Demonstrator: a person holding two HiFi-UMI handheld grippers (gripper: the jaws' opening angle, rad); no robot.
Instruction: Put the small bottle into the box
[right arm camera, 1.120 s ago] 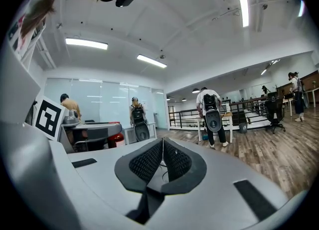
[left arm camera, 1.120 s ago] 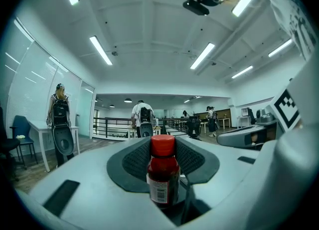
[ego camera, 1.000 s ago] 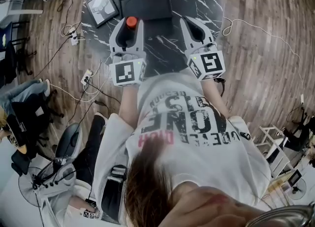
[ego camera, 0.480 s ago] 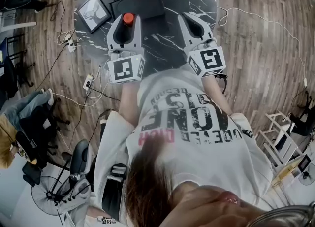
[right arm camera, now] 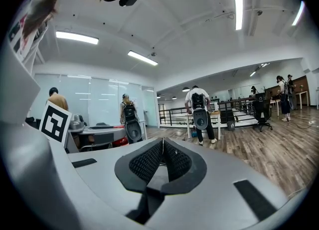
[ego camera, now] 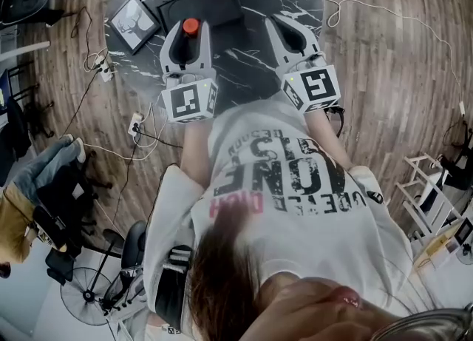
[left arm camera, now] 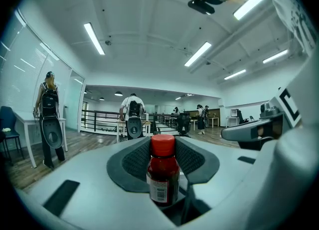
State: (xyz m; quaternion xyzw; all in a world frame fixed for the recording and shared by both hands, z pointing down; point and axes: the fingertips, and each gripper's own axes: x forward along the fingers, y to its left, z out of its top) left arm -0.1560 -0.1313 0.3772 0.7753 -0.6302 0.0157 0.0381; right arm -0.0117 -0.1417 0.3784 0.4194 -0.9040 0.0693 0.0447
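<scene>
Left gripper (left arm camera: 163, 147) is clamped on the small bottle (left arm camera: 163, 175). The ribbed pads press on its dark body from both sides, and the red cap stands clear above them. The bottle sits upright. The jaws point level, presumably to keep it vertical for a straight set-down.

In the head view the bottle is at the near edge of the dark box (ego camera: 211, 8), which lies on the marble table (ego camera: 247, 73). It is not inside yet. I cannot tell from here whether the box top is open.

Right gripper (right arm camera: 161, 150) is pressed closed with nothing between its pads. It is held beside the left one over the table, apart from the box, probably just parked out of the way.

Judgement: transport is nearly done. What is left is to carry the bottle over the box, lower it and let go. Risk: it could tip if let go while leaning.
</scene>
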